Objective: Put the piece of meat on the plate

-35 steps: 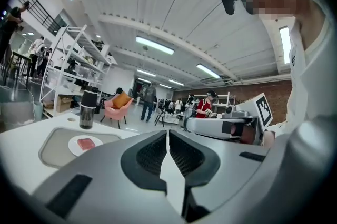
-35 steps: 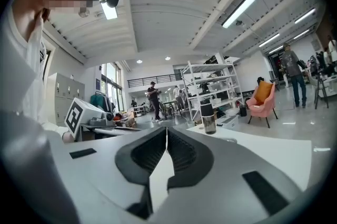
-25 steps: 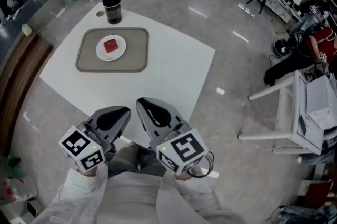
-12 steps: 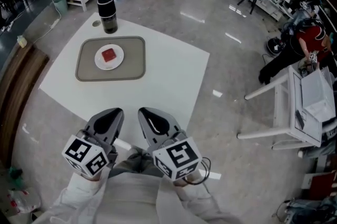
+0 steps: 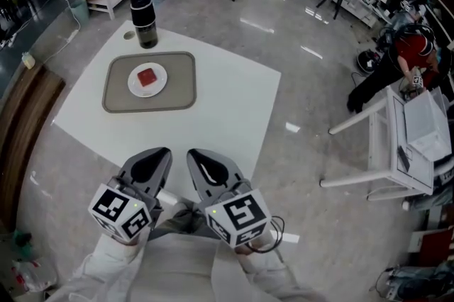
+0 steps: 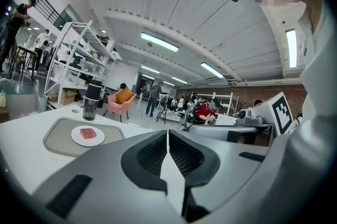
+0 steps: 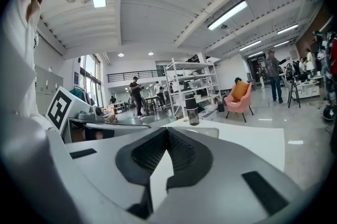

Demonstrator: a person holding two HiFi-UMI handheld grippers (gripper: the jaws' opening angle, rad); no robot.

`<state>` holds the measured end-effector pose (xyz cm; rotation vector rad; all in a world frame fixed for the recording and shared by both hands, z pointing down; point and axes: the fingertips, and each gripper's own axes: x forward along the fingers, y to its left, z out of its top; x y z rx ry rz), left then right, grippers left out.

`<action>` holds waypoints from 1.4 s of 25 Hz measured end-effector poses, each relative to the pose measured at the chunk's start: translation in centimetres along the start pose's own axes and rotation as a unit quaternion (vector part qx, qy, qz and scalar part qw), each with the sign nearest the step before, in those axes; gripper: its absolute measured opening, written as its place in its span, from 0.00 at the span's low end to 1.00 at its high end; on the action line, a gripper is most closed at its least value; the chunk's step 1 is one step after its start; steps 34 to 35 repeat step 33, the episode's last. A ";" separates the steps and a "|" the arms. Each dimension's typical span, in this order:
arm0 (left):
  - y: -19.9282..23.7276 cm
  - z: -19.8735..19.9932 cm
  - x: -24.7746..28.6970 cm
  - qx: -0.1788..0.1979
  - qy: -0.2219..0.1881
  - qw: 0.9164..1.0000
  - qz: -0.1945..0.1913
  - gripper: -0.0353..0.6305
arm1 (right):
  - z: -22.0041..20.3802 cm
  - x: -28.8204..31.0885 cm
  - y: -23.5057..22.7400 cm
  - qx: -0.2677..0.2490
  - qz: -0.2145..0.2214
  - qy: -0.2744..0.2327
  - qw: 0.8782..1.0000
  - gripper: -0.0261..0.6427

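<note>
- A workshop floor with a white tabletop (image 5: 220,116) in the middle.
- The meat (image 5: 147,74) already lies on the plate (image 5: 135,87), which sits on a tray (image 5: 181,81); the task looks done.
- The left gripper (image 6: 167,134) and right gripper (image 7: 167,131) are both clenched and empty, well apart from the plate.
- Count: one meat, one plate, one tray, one bottle (image 5: 142,17), two grippers.

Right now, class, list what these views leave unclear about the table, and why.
- Right gripper view: plate and meat, hidden behind the shut right gripper; only the bottle shows.
- Head view: small round mark beside the bottle, too small to identify.
- Head view: table's near corner, under the left gripper and the right one.
</note>
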<state>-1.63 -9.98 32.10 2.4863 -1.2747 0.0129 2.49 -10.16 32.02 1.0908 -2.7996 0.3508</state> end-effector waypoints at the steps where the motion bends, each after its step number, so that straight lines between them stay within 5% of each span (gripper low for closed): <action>1: 0.0 0.0 0.0 -0.001 0.000 1.000 0.001 0.08 | -0.1 0.0 0.0 0.000 0.000 0.002 1.000 0.06; 17: -0.3 -0.2 -0.7 0.009 0.004 1.000 -0.004 0.08 | -0.6 0.3 0.3 0.008 -0.009 0.021 1.000 0.06; 35: 3.1 -1.7 -2.5 -0.004 0.017 1.000 0.022 0.08 | -1.9 2.2 1.9 -0.096 0.067 0.106 0.987 0.06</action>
